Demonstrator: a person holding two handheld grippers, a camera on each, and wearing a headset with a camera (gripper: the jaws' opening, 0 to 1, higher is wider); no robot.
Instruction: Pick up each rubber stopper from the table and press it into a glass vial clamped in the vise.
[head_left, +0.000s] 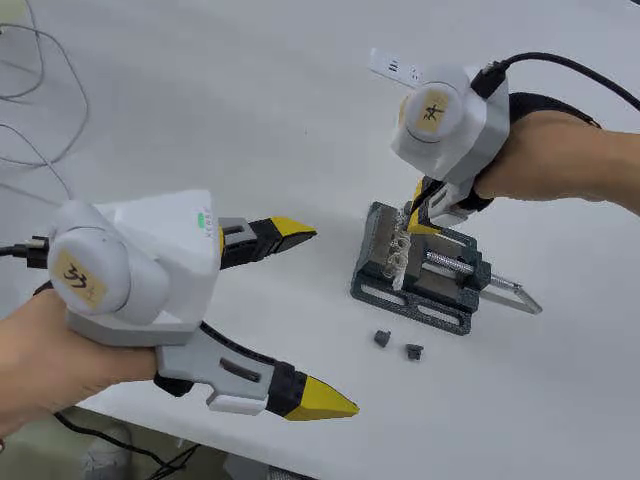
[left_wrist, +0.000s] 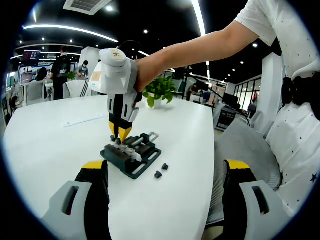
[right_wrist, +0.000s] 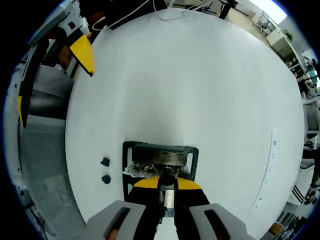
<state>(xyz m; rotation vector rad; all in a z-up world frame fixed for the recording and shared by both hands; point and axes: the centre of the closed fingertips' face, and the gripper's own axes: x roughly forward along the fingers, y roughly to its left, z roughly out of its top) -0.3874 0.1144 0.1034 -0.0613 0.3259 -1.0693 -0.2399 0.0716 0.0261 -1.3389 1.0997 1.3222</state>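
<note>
Here, the right gripper (right_wrist: 167, 184) clamps a dark rubber stopper (right_wrist: 167, 176) over the glass vials (right_wrist: 142, 170) in the vise (right_wrist: 131, 150); the left gripper (head_left: 320, 320) gapes wide apart; two more stoppers (head_left: 381, 338) lie on the white table (head_left: 250, 100) beside the vise.

The white surface (head_left: 250, 120) lies bare and open between the left gripper (head_left: 332, 320), whose jaws stand wide apart, and the vise (head_left: 420, 305). A rubber stopper (head_left: 382, 338) and a second stopper (head_left: 414, 351) sit just in front of the vise with bare room all round them. The way down onto the clamped vials (head_left: 396, 250) is taken by the right gripper (head_left: 413, 228), its jaws pinched on a dark stopper (right_wrist: 167, 175). The vise's screw handle (head_left: 515, 292) juts out sideways. A power strip (head_left: 395, 68) and cables (head_left: 45, 110) lie well apart, near the far edges.
</note>
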